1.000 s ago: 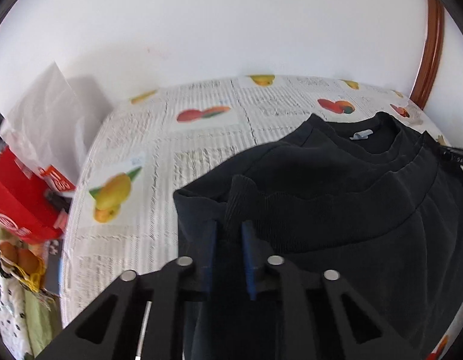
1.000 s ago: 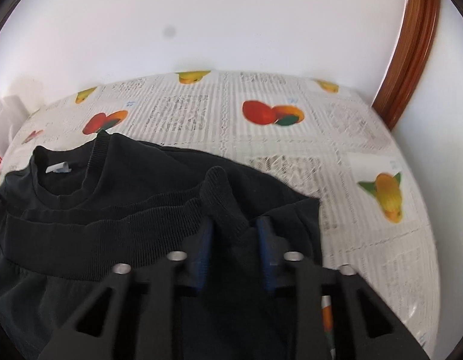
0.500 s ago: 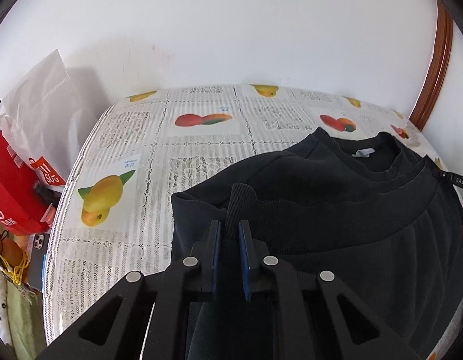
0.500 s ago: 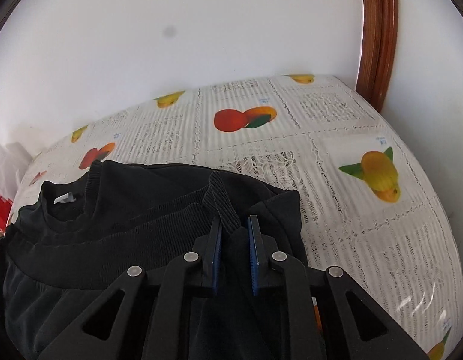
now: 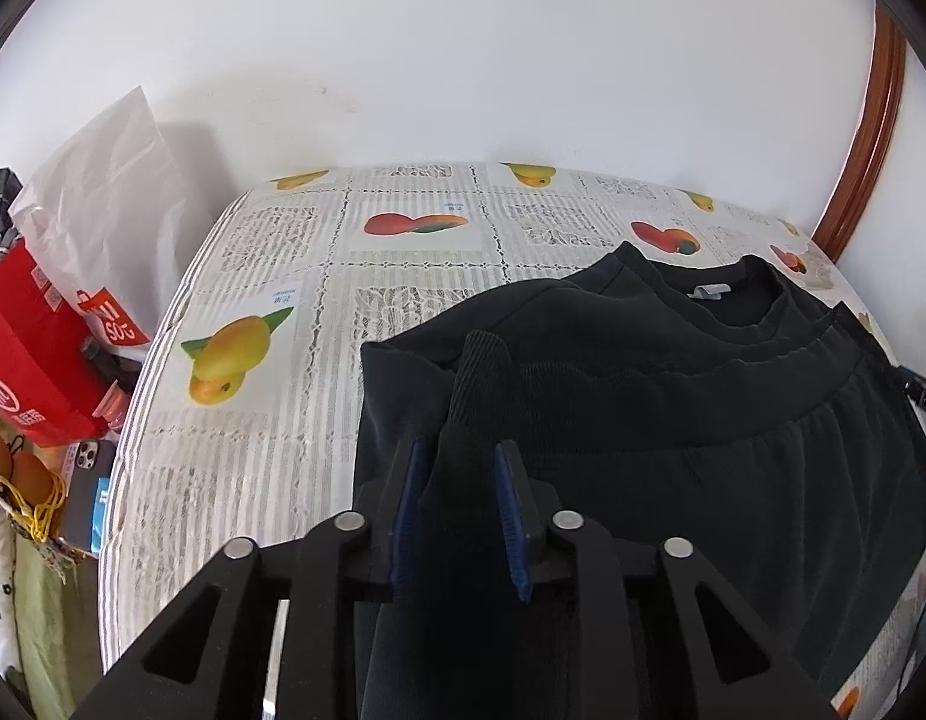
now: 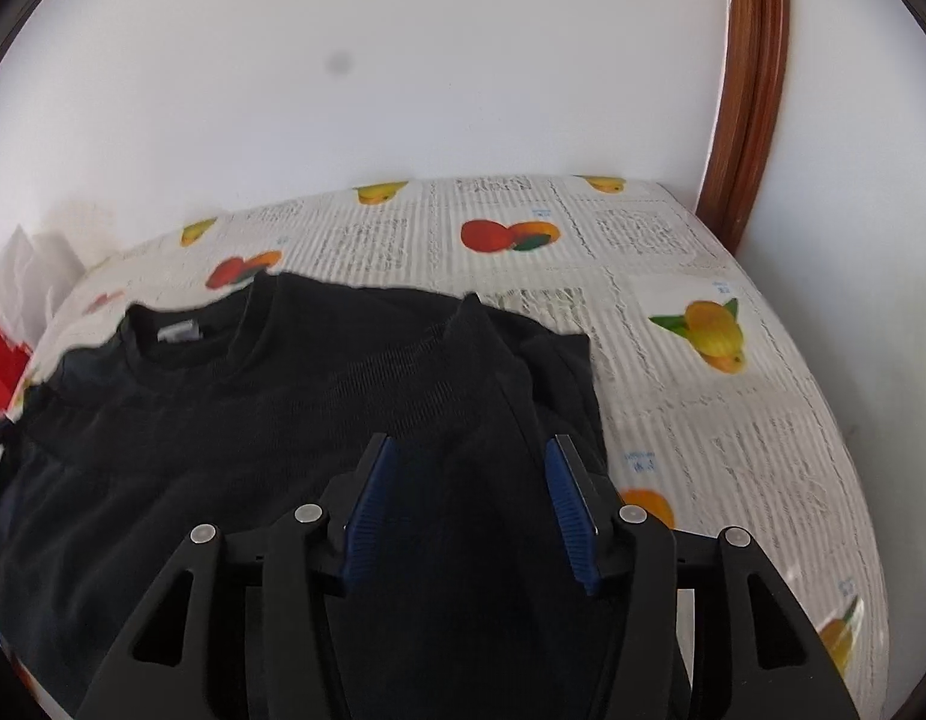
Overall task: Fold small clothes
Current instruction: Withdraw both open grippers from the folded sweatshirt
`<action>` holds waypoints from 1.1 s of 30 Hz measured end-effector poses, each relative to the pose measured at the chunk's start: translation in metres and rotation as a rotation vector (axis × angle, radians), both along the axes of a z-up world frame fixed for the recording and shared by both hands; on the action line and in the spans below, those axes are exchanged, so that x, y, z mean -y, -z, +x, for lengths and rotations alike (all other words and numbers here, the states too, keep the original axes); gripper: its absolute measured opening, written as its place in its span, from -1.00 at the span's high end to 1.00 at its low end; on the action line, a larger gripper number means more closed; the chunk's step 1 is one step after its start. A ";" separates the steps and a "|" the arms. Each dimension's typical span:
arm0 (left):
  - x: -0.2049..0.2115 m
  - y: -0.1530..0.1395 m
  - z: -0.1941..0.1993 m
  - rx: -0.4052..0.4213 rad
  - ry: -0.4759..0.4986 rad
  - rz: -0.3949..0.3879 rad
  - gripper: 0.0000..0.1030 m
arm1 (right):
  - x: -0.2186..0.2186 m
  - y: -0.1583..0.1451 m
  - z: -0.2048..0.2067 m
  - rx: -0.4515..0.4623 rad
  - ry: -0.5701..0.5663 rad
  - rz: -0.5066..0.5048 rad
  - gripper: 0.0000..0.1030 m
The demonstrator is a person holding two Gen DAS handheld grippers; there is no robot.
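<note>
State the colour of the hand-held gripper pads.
Blue pads, clearest in the right wrist view.

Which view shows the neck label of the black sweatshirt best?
The left wrist view: the label sits sharp inside the black sweatshirt collar. In the right wrist view, the same label is motion-blurred, a pale smear near the left edge.

Fruit-print tablecloth (image 5: 294, 276) carries a black sweatshirt (image 5: 673, 420).

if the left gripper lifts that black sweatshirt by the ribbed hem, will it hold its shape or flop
Probably flop: the black sweatshirt already drapes in soft folds over the tablecloth. Its ribbed hem bunches upward between the fingers of the left gripper, so it looks pliable. The knit seems thick, so likely grippy rather than slippery.
</note>
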State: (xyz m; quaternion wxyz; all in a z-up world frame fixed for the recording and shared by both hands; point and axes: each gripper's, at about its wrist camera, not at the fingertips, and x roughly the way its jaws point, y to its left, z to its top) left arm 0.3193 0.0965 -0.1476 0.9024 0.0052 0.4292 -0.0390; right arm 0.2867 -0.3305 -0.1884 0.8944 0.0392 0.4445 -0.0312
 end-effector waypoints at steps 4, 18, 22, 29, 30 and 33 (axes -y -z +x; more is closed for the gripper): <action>-0.003 -0.007 -0.024 0.019 0.009 0.011 0.14 | 0.026 0.013 -0.025 -0.045 0.091 0.002 0.00; -0.036 -0.010 -0.108 0.027 -0.034 -0.042 0.05 | -0.056 -0.033 -0.089 0.007 0.033 0.015 -0.11; -0.055 0.000 -0.136 -0.022 -0.064 -0.060 0.05 | -0.114 -0.036 -0.093 0.023 -0.094 0.041 -0.11; -0.076 0.014 -0.183 -0.049 -0.068 -0.059 -0.09 | -0.224 -0.026 -0.109 0.028 -0.355 0.069 -0.11; -0.079 0.015 -0.188 -0.049 -0.065 -0.059 -0.09 | -0.234 -0.019 -0.110 0.018 -0.379 0.043 -0.11; -0.091 0.020 -0.204 -0.053 -0.085 -0.045 -0.10 | -0.253 0.004 -0.113 -0.055 -0.382 -0.090 -0.10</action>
